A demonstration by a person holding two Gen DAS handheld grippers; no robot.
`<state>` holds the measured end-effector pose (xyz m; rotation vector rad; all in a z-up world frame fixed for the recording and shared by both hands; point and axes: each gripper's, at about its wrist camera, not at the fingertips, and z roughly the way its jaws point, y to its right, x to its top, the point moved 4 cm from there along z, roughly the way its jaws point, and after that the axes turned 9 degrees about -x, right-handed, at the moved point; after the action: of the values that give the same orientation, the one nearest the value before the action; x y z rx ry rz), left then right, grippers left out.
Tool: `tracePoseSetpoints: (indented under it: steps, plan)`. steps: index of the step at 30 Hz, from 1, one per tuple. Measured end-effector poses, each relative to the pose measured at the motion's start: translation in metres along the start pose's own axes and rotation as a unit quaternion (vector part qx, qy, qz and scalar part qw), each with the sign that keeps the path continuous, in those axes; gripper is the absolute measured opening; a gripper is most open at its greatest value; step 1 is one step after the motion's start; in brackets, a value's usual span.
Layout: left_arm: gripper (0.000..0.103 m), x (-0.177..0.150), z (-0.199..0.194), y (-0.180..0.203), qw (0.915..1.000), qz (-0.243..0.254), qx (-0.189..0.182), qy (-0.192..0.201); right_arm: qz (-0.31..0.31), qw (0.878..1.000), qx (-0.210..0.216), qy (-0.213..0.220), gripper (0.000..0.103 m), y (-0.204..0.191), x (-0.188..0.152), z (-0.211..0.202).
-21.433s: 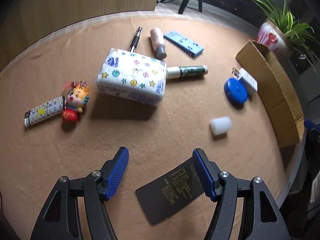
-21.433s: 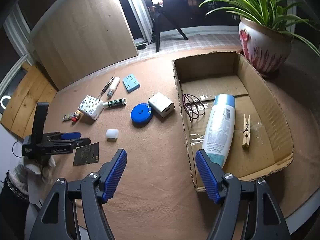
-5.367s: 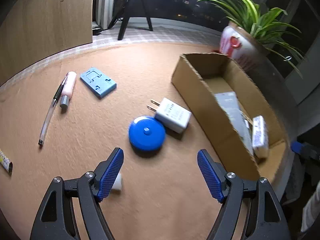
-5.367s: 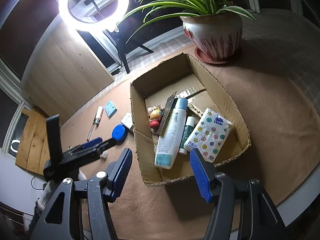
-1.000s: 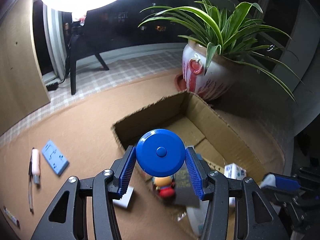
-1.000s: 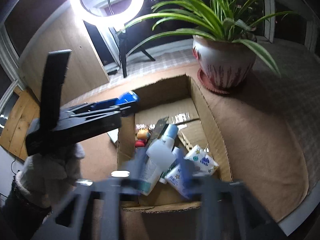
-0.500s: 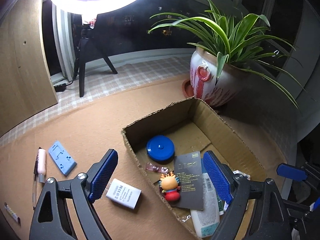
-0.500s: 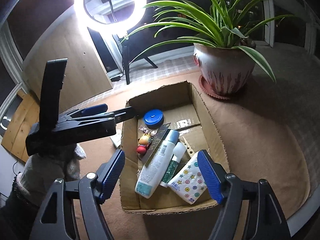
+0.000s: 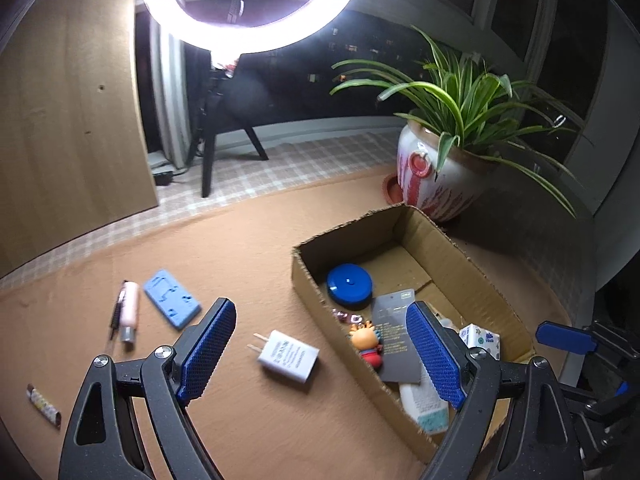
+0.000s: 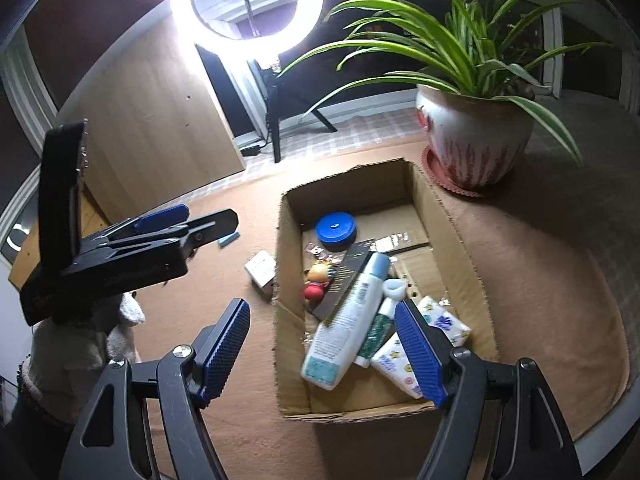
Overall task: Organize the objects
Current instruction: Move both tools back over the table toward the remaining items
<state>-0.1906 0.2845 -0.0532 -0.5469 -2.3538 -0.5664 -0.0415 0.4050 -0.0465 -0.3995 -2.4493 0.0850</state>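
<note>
Hovering over the mat with both grippers spread and nothing between the pads: my left gripper (image 9: 320, 344) has just been opening, jaws wide, the charger (image 9: 288, 361) lying on the bare mat (image 9: 240, 248) under the gap, just outside the box's (image 9: 472, 268) near wall. My right gripper (image 10: 324, 348) has also just been opening and hangs empty above the box's near corner, jaws parted.

Inside the box (image 10: 456, 236) the blue disc (image 10: 335, 229) lies flat near the far end, with open cardboard floor beside and behind it. Nearer me the space is crowded: the doll (image 10: 318, 278) and the dark card (image 10: 348, 276) lean against the left wall, the white bottle (image 10: 348, 324) runs diagonally over the card, a green tube (image 10: 374, 332) sits beside it, and the tissue pack (image 10: 436, 328) fills the near right corner.

Left of the box the mat is open; a blue plate (image 9: 172, 304), a pink tube (image 9: 130, 312) touching a pen (image 9: 116, 316), and a lighter (image 9: 43, 406) near the mat's edge lie well apart. The pot (image 10: 476, 140) stands beyond the box's far right corner, apart from it
</note>
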Motion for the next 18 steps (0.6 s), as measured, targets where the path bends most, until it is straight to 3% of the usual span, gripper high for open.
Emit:
tracePoseSetpoints:
  steps: [11,18]
  plan:
    - [0.09,-0.014,-0.042,-0.028,0.9998,-0.013,0.009,0.013,-0.022,0.999,0.024,-0.021,0.072,-0.042,-0.005,0.006]
    - [0.09,-0.056,-0.064,-0.083,0.998,-0.054,0.028,-0.019,-0.061,0.996,0.045,-0.039,0.072,-0.076,-0.01,0.013]
